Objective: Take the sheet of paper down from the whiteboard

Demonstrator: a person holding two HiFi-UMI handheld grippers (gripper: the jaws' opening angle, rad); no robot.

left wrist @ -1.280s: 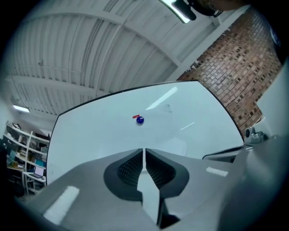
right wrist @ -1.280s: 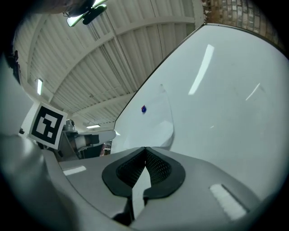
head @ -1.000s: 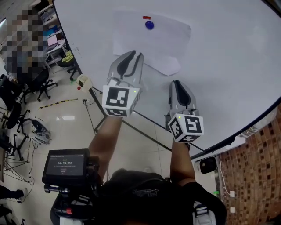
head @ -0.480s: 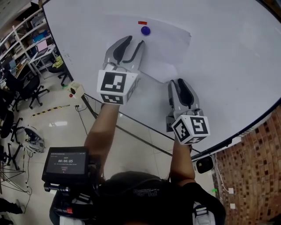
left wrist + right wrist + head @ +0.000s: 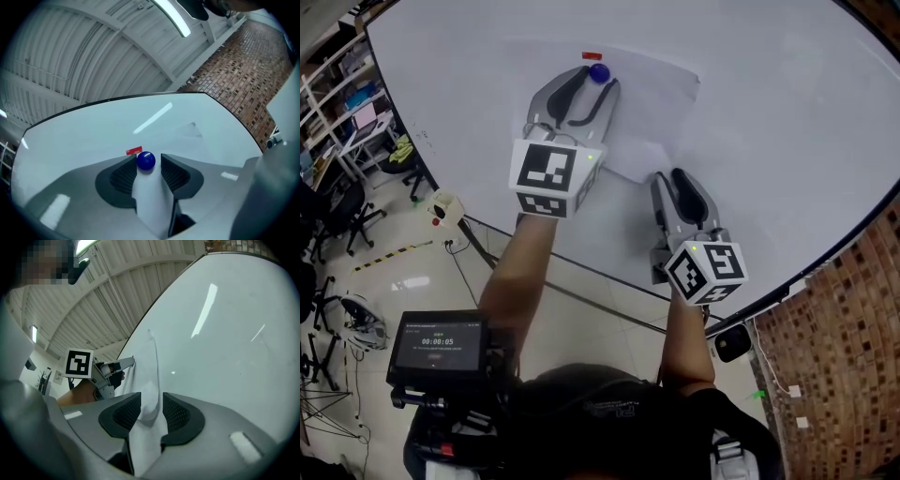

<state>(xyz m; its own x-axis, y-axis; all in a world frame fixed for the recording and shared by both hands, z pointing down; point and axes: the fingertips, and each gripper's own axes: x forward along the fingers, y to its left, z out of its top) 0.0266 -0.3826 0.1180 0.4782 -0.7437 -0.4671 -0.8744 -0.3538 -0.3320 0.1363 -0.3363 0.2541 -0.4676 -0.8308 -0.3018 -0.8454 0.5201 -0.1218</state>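
Observation:
A white sheet of paper hangs on the whiteboard, pinned near its top by a round blue magnet beside a small red tag. My left gripper is up at the magnet. Its jaws have just been opening, and the blue magnet sits between the tips with a gap on one side. My right gripper is at the sheet's lower corner. Its jaws have also just been opening, and the curled paper lies loosely between the pads of the right gripper.
The board's dark lower edge runs across below my hands. A brick wall stands at the right. Office chairs and shelves are on the floor at the left. A timer screen hangs at my chest.
Both grippers rose along the board and their jaws opened. The left one climbed from the sheet's lower part to the blue magnet. The right one edged up to the paper's lower corner.

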